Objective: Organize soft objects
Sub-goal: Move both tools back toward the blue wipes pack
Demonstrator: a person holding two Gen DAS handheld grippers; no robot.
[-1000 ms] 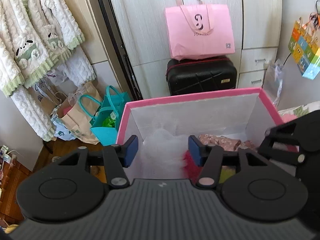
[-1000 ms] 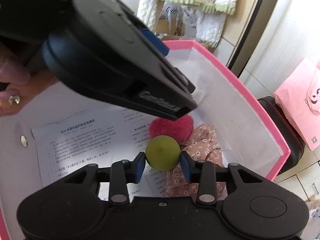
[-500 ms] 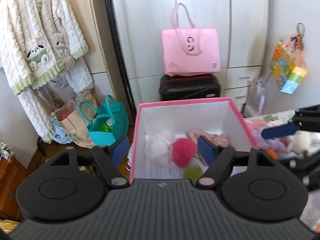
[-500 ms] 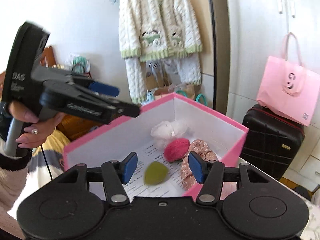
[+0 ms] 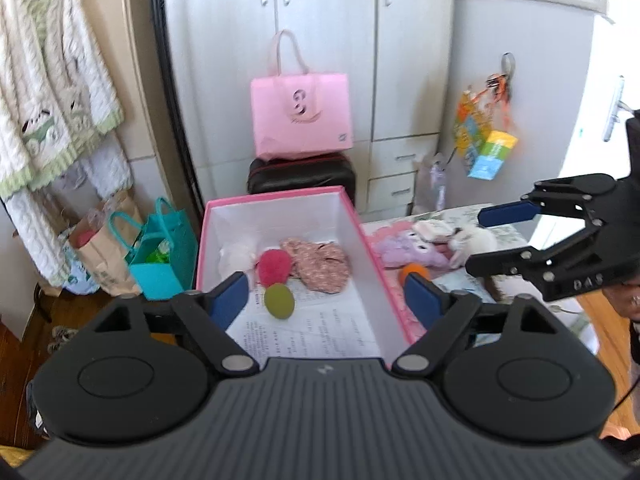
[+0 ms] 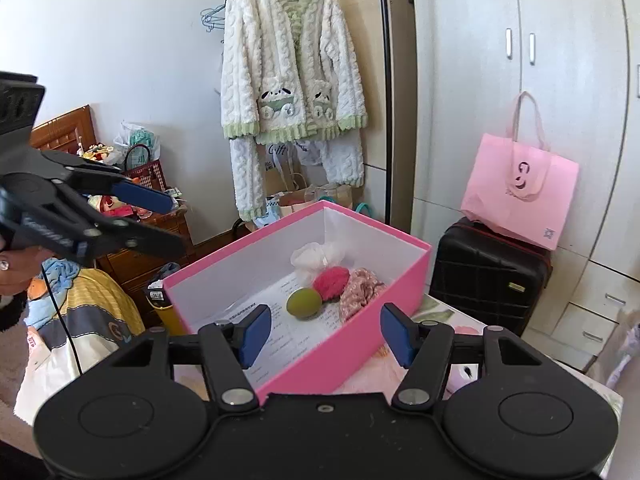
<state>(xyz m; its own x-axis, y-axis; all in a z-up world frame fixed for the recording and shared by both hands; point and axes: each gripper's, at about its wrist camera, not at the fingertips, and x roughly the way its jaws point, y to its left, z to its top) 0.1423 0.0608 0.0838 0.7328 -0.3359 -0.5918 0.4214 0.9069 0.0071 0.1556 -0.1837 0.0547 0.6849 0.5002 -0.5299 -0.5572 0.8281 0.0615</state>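
The pink box (image 5: 372, 248) stands open on a table, a printed sheet (image 5: 312, 332) lining its floor. Inside, toward the far end, lie a white puff (image 5: 237, 255), a red pompom (image 5: 273, 265) and a floral cloth (image 5: 320, 264), touching one another in a row; the green ball (image 5: 279, 300) rests on the sheet just in front of the pompom.

The left gripper (image 5: 326, 300) hangs above the near end of the box, jaws spread wide and empty. The right gripper (image 6: 324, 334) hovers over the box's near wall, jaws also wide apart with nothing between them; in the left view it reaches in from the right, above the toys outside the box.

Those toys lie just right of the box: a purple plush (image 5: 404, 250), a white plush (image 5: 474, 240) and an orange ball (image 5: 414, 270) close against the box wall.

Behind the box a pink bag (image 6: 520, 196) sits on a black suitcase (image 6: 488, 276) before the wardrobe (image 6: 568, 80). A white cardigan (image 6: 292, 80) hangs on the left, with paper and teal bags (image 5: 160, 256) beneath.
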